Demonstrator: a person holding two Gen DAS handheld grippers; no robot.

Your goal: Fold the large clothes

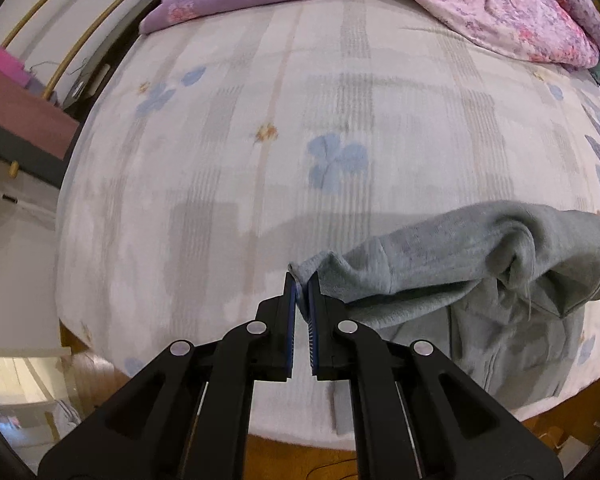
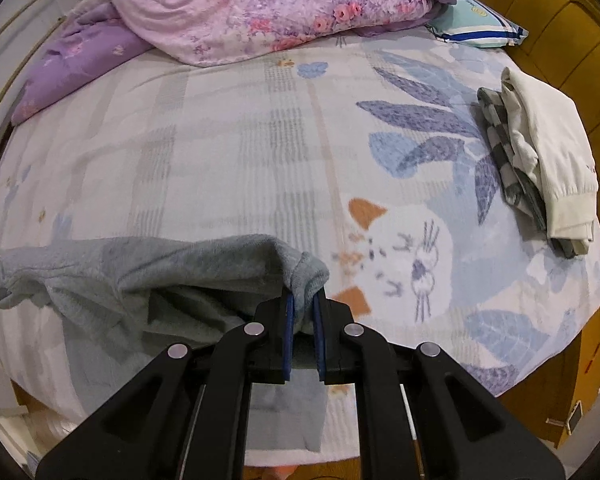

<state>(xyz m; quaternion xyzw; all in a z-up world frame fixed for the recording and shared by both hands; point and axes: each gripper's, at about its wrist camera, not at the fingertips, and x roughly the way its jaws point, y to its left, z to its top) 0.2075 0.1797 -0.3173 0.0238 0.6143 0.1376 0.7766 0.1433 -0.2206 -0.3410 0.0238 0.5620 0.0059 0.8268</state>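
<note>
The bed (image 2: 228, 152) fills both views, though its edges are cut off. A purple quilt (image 2: 236, 16) is heaped at the far edge. A grey top (image 1: 460, 264) hangs lifted over the near edge, bunched up, so its shape is hard to make out. Folded clothes (image 2: 548, 160) lie at the right edge. The left gripper (image 1: 302, 280) pinches one corner of the top; the right gripper (image 2: 303, 300) pinches another.
</note>
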